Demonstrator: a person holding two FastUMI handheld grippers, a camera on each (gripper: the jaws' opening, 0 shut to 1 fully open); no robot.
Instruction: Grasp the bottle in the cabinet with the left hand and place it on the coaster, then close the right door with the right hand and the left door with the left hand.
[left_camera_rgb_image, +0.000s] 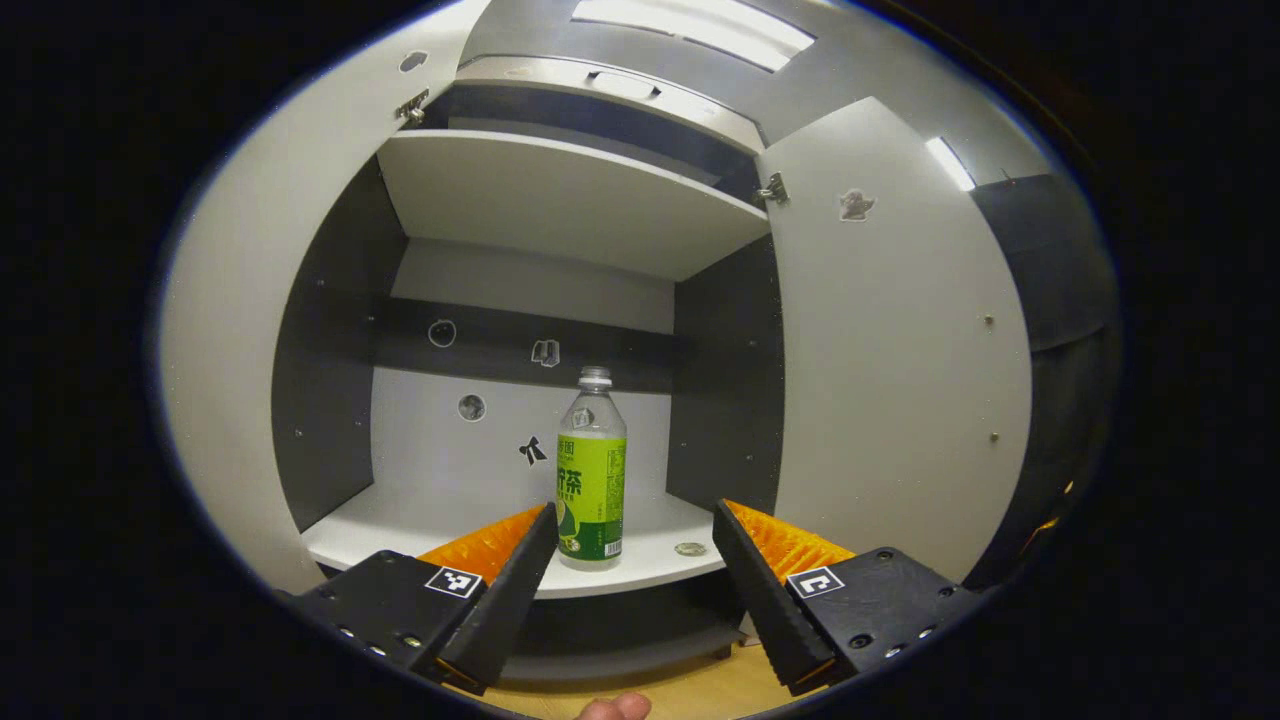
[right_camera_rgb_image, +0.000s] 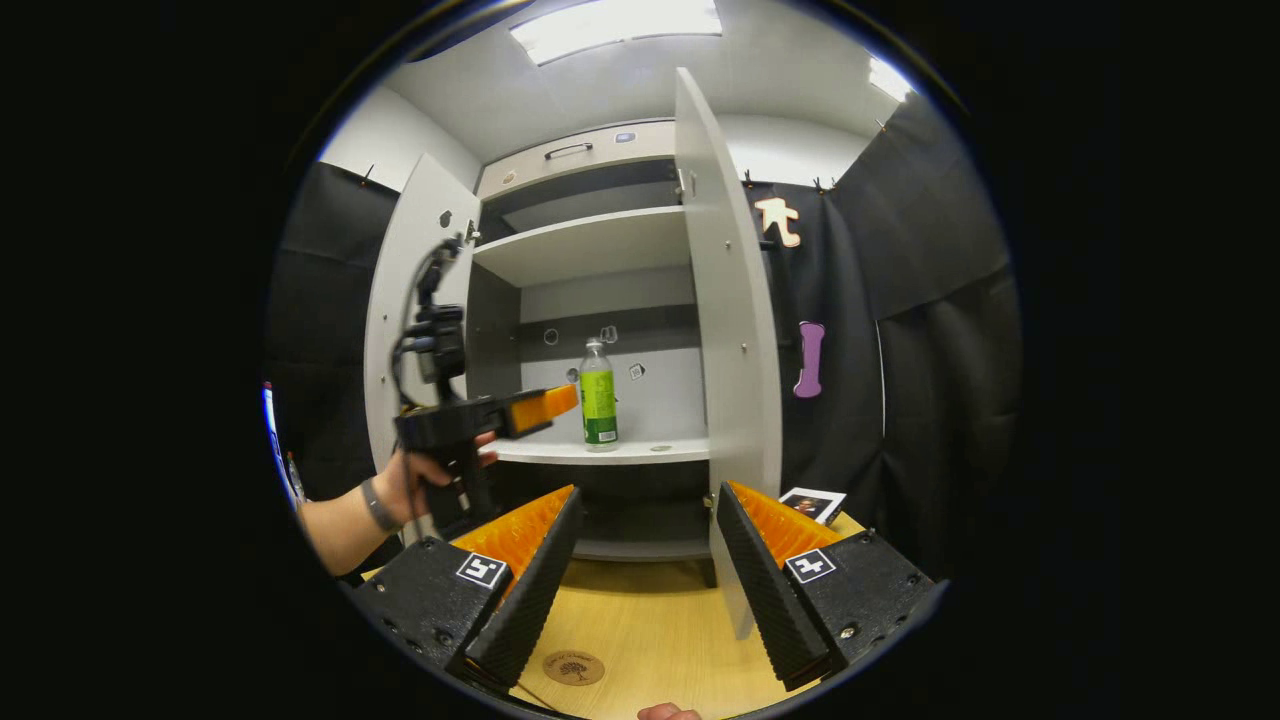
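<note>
bottle (left_camera_rgb_image: 591, 470): clear, white cap, lime-green label with darker green band at base. cabinet (left_camera_rgb_image: 560, 200): white shelves and doors, dark grey side walls, dark band across white back panel. table (right_camera_rgb_image: 650, 630): light wood grain. coaster (right_camera_rgb_image: 573, 667): round, brown, dark tree motif. wristband (right_camera_rgb_image: 375, 505): grey.

Each gripper carries blocky black housings with small screws and a square black-and-white marker tag. Its fingers (left_camera_rgb_image: 770, 590) are wedge-shaped with ridged inner faces. Above the left gripper (right_camera_rgb_image: 545, 405) a black camera mast trails cables; the hand (right_camera_rgb_image: 415, 480) wears a grey wristband (right_camera_rgb_image: 375, 505).
</note>
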